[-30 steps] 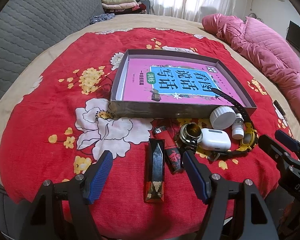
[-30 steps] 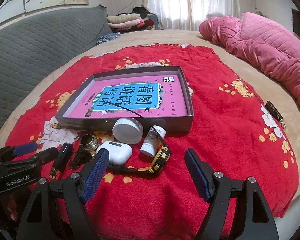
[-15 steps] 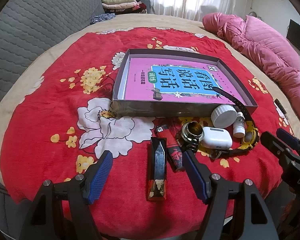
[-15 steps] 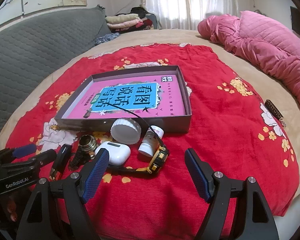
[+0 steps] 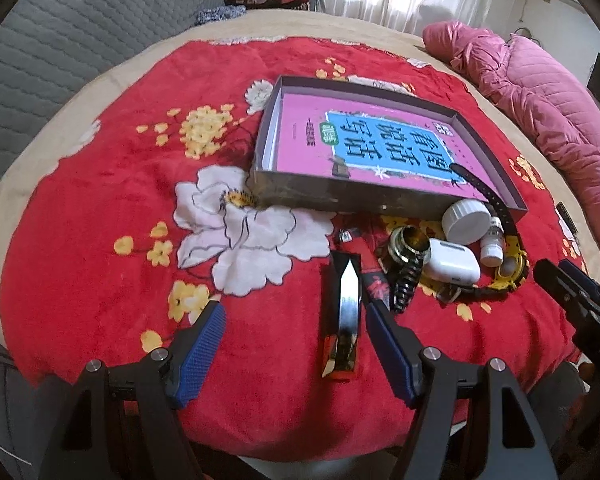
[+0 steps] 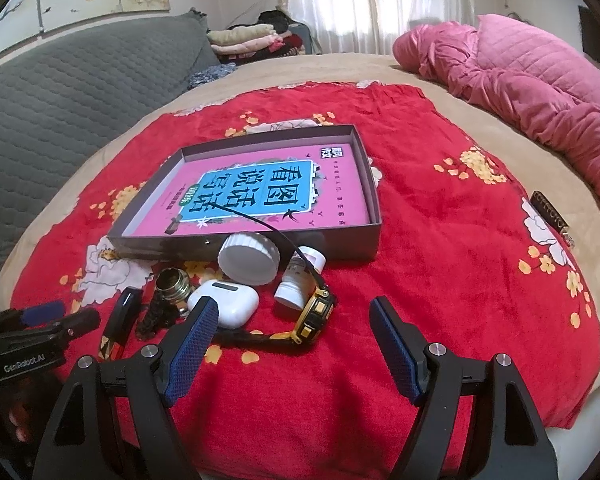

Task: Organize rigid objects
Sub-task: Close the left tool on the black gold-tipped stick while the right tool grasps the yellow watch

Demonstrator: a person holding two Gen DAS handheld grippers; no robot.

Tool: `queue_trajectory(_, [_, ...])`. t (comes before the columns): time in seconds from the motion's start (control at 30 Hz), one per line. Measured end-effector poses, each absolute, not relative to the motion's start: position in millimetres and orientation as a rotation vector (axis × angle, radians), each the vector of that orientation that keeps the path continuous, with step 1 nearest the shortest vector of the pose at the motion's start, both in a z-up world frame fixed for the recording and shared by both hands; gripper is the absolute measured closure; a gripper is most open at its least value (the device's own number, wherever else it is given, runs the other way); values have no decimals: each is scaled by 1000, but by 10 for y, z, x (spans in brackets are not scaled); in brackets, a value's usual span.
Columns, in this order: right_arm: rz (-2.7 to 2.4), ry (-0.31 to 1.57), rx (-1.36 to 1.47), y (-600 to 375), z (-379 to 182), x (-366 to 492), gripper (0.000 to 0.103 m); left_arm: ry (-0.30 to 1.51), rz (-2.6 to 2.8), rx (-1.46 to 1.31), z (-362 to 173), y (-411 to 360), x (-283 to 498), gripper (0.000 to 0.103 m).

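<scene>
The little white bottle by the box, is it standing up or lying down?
Lying down. The bottle rests on its side on the red blanket, its base towards the camera, next to the yellow watch.

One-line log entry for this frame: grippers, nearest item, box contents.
left gripper: open, empty | right gripper: open, empty | black bar: between left fingers, on blanket | box: book only

Bed (image 6: 440, 72) under red floral blanket (image 6: 440, 240)

Grey quilted headboard (image 6: 60, 96), white curtained window (image 6: 380, 0), pink duvet (image 6: 520, 80)
</scene>
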State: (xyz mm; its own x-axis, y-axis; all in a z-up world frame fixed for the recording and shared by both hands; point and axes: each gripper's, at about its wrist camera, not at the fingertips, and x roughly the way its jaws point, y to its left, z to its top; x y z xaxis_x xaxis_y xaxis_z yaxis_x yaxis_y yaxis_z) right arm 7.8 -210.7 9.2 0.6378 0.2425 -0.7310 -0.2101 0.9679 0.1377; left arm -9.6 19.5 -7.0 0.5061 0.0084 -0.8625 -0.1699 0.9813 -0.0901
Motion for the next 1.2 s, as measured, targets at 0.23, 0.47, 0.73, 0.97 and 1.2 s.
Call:
queue_trajectory(0.23, [256,849,46,-2126,68,88,24,1068,126,-177,-131,236,-107,31])
queue_trajectory(0.47, [258,856,44,-2115,51,89,24,1114,158,-182,-247,303,-86,31])
queue_trajectory(0.73, [256,867,45,-2120,15,113,24,1094,138,-197,-243,312,-72,31])
queue_trajectory(0.97, [258,874,46,-2129,2,122,24,1087,48,-185,-209,137,-44,31])
queue_trajectory(1.2, [239,893,48,-2150,-69,170,24,1139,56,-164,-357,77,26,32])
